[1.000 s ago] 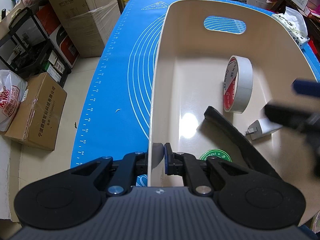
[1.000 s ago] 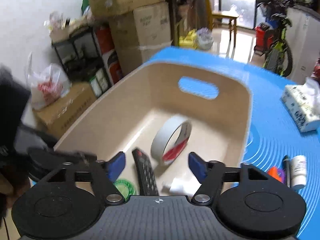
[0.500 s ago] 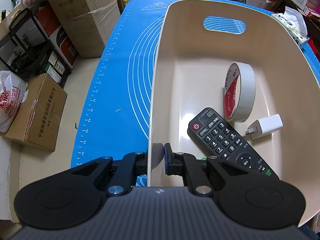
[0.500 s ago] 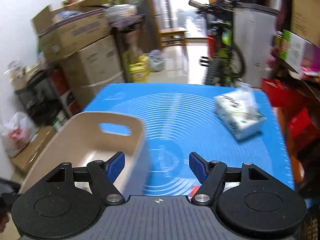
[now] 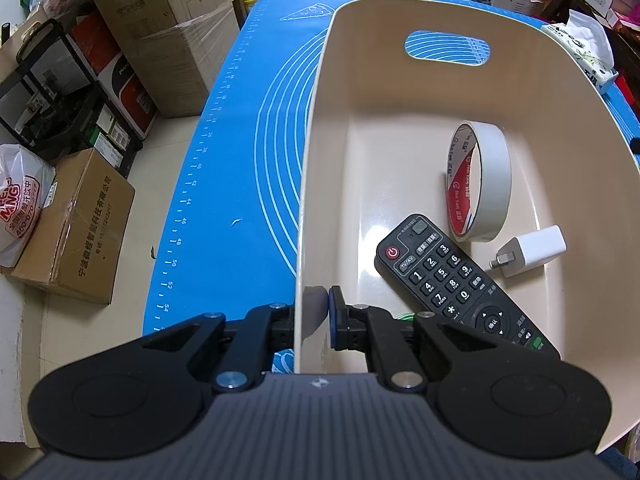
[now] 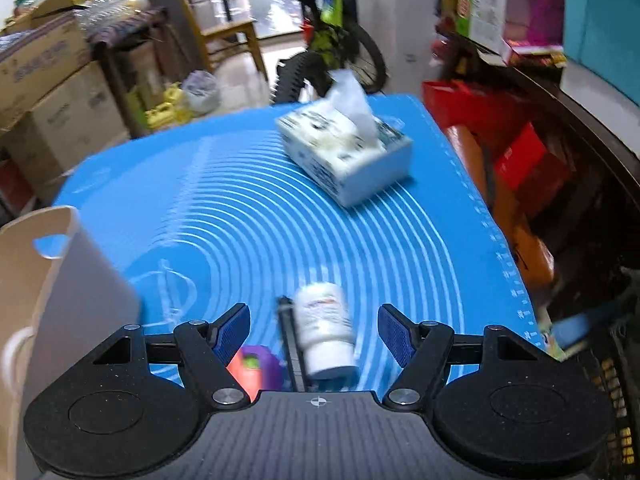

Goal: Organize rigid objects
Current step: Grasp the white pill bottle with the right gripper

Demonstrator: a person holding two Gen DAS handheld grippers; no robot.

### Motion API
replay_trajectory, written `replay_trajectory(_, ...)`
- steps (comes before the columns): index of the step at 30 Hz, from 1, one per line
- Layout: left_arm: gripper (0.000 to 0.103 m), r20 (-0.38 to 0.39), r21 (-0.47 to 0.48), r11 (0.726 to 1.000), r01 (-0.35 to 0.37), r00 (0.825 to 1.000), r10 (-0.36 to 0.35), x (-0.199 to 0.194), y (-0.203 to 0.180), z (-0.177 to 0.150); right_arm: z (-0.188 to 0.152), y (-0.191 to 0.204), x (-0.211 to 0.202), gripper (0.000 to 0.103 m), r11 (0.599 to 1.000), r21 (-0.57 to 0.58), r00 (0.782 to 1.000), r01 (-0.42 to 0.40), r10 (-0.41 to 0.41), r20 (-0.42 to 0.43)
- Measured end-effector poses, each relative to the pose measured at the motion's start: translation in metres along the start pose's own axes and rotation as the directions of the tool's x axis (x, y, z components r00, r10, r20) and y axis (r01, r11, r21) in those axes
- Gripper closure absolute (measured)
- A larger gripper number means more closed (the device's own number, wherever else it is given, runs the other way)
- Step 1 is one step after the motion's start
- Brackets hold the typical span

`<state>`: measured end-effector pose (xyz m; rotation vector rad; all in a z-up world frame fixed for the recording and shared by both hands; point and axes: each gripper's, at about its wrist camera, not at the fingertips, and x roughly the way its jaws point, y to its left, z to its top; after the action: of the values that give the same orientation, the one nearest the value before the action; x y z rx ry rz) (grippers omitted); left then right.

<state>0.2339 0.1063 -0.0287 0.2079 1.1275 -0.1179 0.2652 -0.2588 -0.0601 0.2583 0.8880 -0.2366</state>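
Observation:
My left gripper (image 5: 316, 312) is shut on the near left wall of the beige bin (image 5: 316, 128), one finger inside and one outside. Inside the bin lie a black remote (image 5: 452, 280), a roll of white tape (image 5: 486, 180) on its edge, a white charger plug (image 5: 532, 250) and a green item mostly hidden behind my finger. My right gripper (image 6: 314, 330) stands open above the blue mat (image 6: 240, 216). A white pill bottle (image 6: 326, 330) lies on its side between its fingers, untouched, with a black pen (image 6: 290, 344) beside it and an orange-and-purple object (image 6: 256, 370) to the left.
A tissue box (image 6: 348, 156) sits on the mat's far right. The bin's corner (image 6: 76, 292) shows at the left of the right wrist view. Cardboard boxes (image 5: 168, 32) and a black rack (image 5: 60, 92) stand on the floor left of the table; shelves and a bicycle (image 6: 332, 44) lie beyond.
My right gripper left the bin, swung right over the mat and now hovers over the pill bottle. The remote now lies flat in the bin. My left gripper kept still on the wall.

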Motion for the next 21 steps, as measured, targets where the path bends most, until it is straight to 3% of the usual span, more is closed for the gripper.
replay_trajectory(5,0.092,-0.002,0.008,1.0,0.0,1.0,0.0,0.001,-0.001,-0.001,-0.008,-0.001,0.019,0.027,0.998,-0.054,0.999,0.035,-0.036,-0.024)
replay_trajectory(13,0.092,-0.003,0.01,1.0,-0.001,1.0,0.001,0.001,0.0,-0.001,-0.009,0.012,0.032,0.03,0.995,-0.101,0.999,0.008,-0.012,-0.043)
replay_trajectory(17,0.092,-0.005,0.011,1.0,0.001,1.0,0.0,0.001,-0.001,-0.001,-0.01,0.01,0.036,0.048,0.996,-0.084,0.999,-0.012,0.007,-0.051)
replay_trajectory(21,0.092,-0.005,0.011,1.0,0.001,1.0,0.0,0.001,0.0,0.0,-0.013,0.011,0.032,0.056,0.995,-0.1,0.999,-0.022,0.018,-0.037)
